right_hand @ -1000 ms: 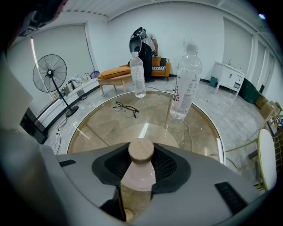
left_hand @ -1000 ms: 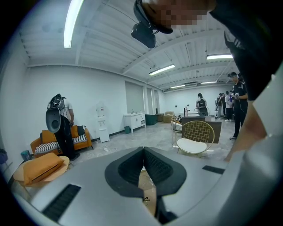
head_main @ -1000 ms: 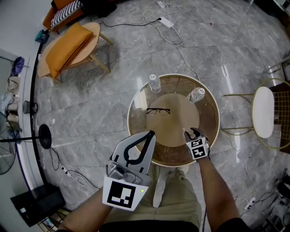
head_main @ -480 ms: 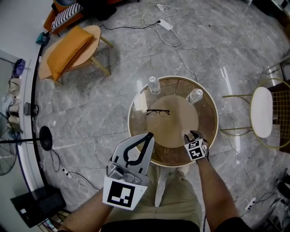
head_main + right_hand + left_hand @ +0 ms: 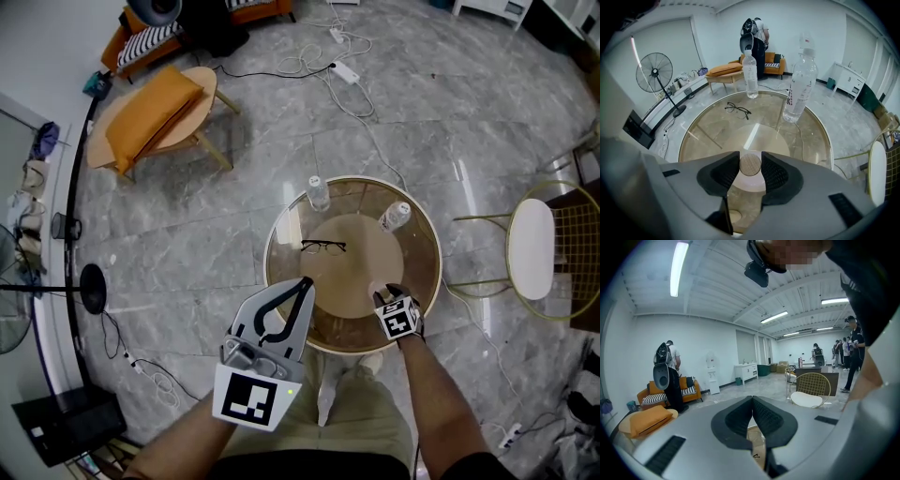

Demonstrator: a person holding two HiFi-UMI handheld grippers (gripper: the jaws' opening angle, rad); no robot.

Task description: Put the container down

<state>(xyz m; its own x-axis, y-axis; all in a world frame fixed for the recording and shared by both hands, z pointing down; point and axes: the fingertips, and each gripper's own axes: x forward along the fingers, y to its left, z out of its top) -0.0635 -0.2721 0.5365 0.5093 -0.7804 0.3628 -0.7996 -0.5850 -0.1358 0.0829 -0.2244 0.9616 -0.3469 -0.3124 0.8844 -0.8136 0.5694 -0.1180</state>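
My right gripper [image 5: 386, 294] [image 5: 750, 165] is shut on a small container with a round wooden top [image 5: 750, 164], pinched between the two dark pads. It hangs over the near right part of the round glass table [image 5: 277, 277] [image 5: 701, 126]; whether its base touches the glass is hidden. In the head view the container shows only as a pale bit at the jaw tips. My left gripper [image 5: 304, 283] [image 5: 752, 400] is shut on nothing and is raised over the table's near left edge.
On the table stand two clear water bottles [image 5: 319, 193] [image 5: 395, 217] [image 5: 750, 75] [image 5: 799, 84], and a pair of glasses [image 5: 322, 247] [image 5: 737, 109] lies between them. A gold wire chair [image 5: 531, 249] is at the right, a low table with an orange cushion [image 5: 155, 111] far left. Cables cross the floor.
The head view has shifted, so the table sits lower and left. My right gripper stays shut on the container and has drawn slightly nearer the table's front edge. The left gripper is unchanged.
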